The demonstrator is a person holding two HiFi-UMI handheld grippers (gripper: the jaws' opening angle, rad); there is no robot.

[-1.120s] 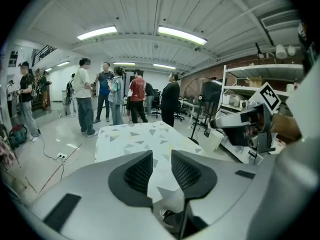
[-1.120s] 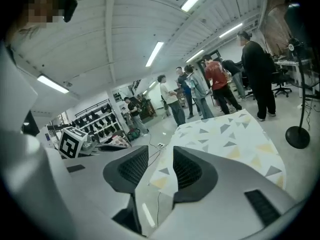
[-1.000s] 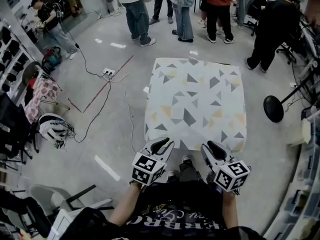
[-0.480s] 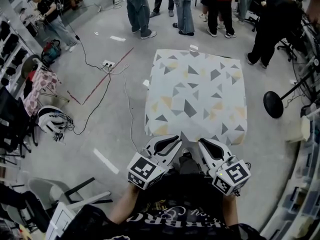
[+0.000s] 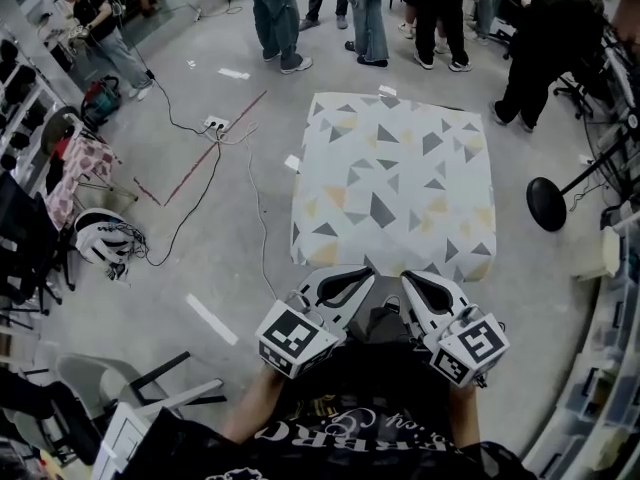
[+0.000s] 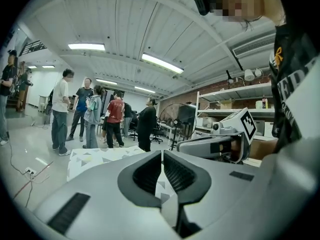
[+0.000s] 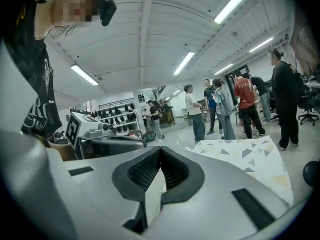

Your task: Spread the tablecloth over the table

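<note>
Left tool [image 6: 162, 153], right tool [image 7: 160, 148] — just pinched shut on tablecloth [image 5: 395, 183] edge, people [image 5: 370, 18] beyond, stand base [image 5: 547, 206] right

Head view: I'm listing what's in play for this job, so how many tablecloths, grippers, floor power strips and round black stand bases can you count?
Tablecloth: 1
Grippers: 2, the left gripper and the right gripper, each shut on the tablecloth's near edge
Power strip: 1
Round black stand base: 1
Total: 5

grey floor [image 5: 180, 168] — strip lights [image 6: 161, 63] overhead, shelving [image 6: 234, 92] alongside
</note>
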